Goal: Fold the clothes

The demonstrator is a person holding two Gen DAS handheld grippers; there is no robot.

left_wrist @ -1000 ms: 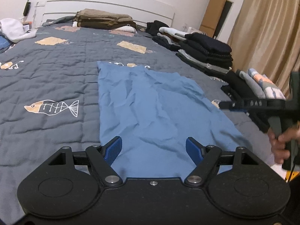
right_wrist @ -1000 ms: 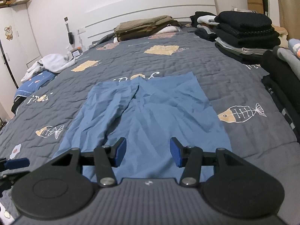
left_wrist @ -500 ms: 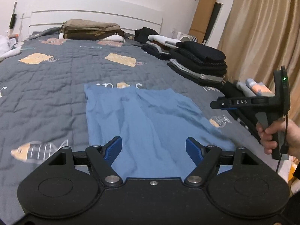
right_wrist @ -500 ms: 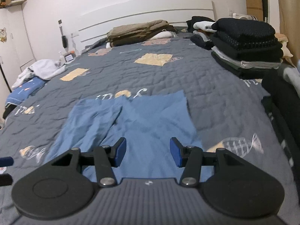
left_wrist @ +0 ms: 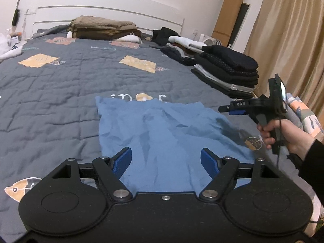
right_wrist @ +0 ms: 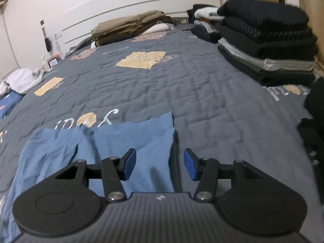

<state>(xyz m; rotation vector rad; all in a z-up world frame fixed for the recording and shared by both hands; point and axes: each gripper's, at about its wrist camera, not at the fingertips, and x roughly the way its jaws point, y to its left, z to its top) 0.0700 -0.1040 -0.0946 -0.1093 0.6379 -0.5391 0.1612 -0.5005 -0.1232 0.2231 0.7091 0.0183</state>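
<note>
— So what does the left wrist view show?
— The left tongs hang wide apart and hold nothing, above the near end of a blue garment that lies spread and wrinkled on the grey quilt of the bed. At the right edge a hand holds the right tongs over the garment's right border. A stack of dark folded clothes sits beyond, near the curtain.
— And the right wrist view?
— Blurred. The right tongs are spread and empty; the garment's right edge runs between the two blue pads. The dark stack sits at the right, and brown folded clothes lie by the headboard.
</note>
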